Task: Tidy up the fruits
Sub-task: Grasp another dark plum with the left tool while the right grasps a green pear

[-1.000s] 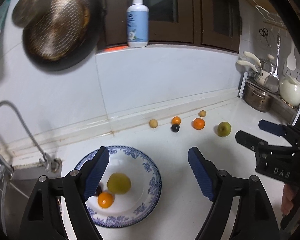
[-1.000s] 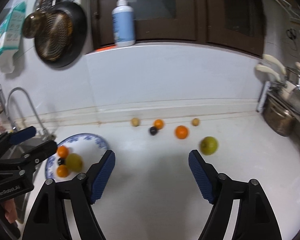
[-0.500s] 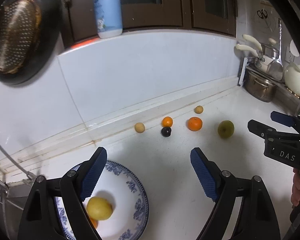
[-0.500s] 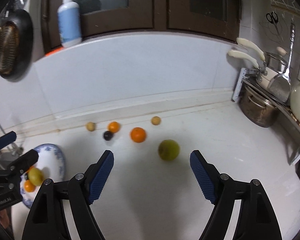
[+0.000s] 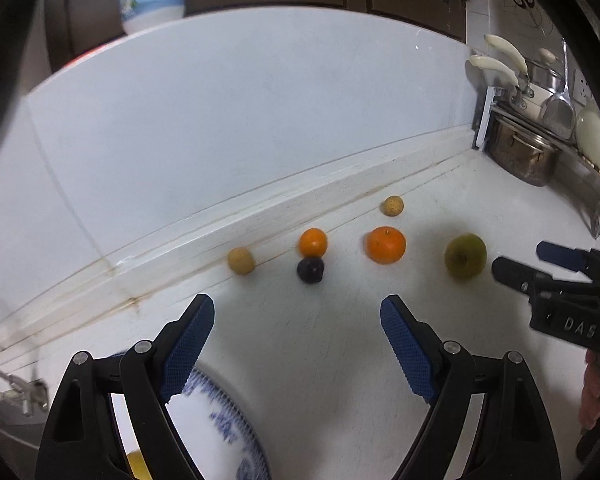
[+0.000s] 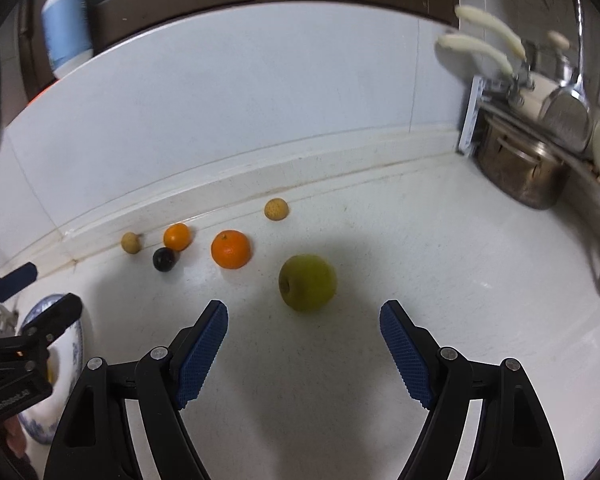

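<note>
Green apple (image 6: pixel 307 282): on white countertop (image 6: pixel 420 280), centre of right wrist view, just ahead of the right gripper (image 6: pixel 303 344), jaws spread, nothing between them.
Large orange (image 6: pixel 231 249), small orange (image 6: pixel 177 236), dark plum (image 6: pixel 164 259) touching it, two tan longans (image 6: pixel 130 243) (image 6: pixel 276 209): loose row near the back ledge, left of centre.
Left gripper (image 5: pixel 296 344): released, empty, jaws just widened.
Blue-patterned plate (image 5: pixel 220 412): lower left of left wrist view, yellow fruit (image 5: pixel 137 465) on it.
Steel pot (image 6: pixel 520 176): right edge.

Plate (image 5: pixel 224 420) blurred, cut by bottom edge; yellow fruit (image 5: pixel 137 465) mostly hidden
</note>
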